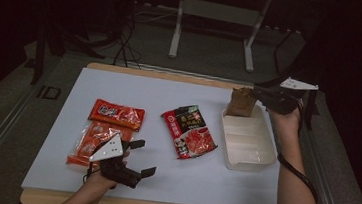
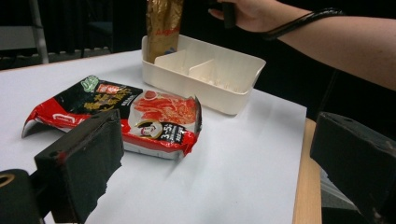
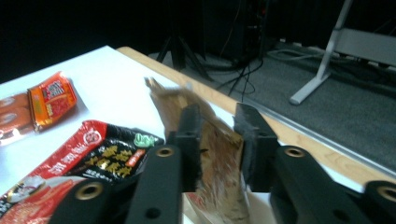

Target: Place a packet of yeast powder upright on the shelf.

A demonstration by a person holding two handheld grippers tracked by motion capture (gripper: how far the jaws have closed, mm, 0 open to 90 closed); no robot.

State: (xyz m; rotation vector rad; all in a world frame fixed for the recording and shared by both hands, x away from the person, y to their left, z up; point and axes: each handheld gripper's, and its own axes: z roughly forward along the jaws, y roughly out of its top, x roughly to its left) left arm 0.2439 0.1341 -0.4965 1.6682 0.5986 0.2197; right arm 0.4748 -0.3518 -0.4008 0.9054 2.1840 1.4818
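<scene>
A brown-gold packet (image 1: pixel 241 104) stands upright in the far compartment of a white divided box (image 1: pixel 263 162) at the right of the table. My right gripper (image 1: pixel 257 94) is shut on the packet's top; in the right gripper view the packet (image 3: pixel 219 163) sits pinched between the two jaws of that gripper (image 3: pixel 218 135). My left gripper (image 1: pixel 144 157) hovers open near the front edge, nothing between its fingers (image 2: pixel 79 163). Ahead of it lies a red-and-black noodle packet (image 2: pixel 140 112), and beyond that the box (image 2: pixel 224 105) with the gold packet (image 2: pixel 163 28).
The red-and-black noodle packet (image 1: pixel 189 131) lies in the middle of the white sheet (image 1: pixel 171 181). Two orange snack packets (image 1: pixel 116 113) (image 1: pixel 89 143) lie at the left, close to my left hand. The box's two nearer compartments hold nothing. Table legs and cables stand on the floor behind.
</scene>
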